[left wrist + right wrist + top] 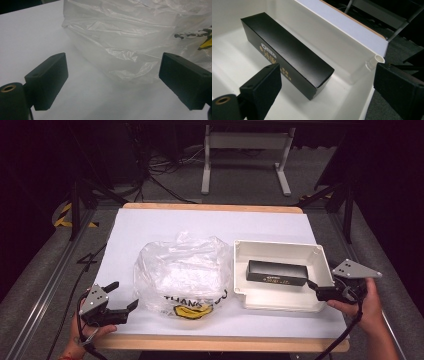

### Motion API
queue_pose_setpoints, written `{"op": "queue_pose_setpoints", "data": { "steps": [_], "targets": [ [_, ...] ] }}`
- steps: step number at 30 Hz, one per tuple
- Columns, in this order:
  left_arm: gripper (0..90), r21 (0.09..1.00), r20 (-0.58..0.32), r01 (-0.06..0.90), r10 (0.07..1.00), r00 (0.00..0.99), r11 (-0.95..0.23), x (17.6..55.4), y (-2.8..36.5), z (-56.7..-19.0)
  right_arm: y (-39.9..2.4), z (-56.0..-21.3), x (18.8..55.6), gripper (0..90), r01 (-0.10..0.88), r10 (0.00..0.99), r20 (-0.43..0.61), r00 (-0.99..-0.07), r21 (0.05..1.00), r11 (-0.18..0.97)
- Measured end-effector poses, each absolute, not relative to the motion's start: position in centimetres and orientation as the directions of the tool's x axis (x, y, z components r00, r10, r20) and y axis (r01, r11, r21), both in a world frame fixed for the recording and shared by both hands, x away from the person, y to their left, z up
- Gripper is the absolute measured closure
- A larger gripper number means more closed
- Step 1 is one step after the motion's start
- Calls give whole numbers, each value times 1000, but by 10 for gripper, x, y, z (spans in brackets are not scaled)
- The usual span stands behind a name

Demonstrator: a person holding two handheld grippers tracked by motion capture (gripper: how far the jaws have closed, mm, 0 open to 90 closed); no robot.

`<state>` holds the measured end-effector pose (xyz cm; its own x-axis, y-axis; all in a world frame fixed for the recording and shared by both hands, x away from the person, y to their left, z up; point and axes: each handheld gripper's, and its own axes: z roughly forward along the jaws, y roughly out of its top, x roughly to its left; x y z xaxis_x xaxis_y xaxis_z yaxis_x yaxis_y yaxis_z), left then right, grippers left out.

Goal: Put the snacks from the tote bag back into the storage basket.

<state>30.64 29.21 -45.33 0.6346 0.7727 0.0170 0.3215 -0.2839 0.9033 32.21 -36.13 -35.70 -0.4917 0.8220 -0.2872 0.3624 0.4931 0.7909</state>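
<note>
At the table's near left corner in the high view, we are seeing the left gripper (123,296) resting low with its jaws spread wide, holding nothing. Its own view is showing us the crumpled clear plastic bag (140,42) lying just beyond those jaws on the white table cover (30,37). The high view is adding the bag's yellow face and "THANK" print. To the right, the white tray (280,249) is holding a black box (276,272). The right gripper (313,285) is hanging open at the tray's near right corner; its view is showing us the box's "OREO" lettering (269,53).
</note>
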Motion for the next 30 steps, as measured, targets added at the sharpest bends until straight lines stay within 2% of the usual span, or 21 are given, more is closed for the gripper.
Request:
{"op": "queue_pose_setpoints", "data": {
  "steps": [30],
  "targets": [
    [96,908,17,315,776,631,-276,307,293,-453,-386,-399,291,52,368,894,-217,-392,854,368]
  ]
}}
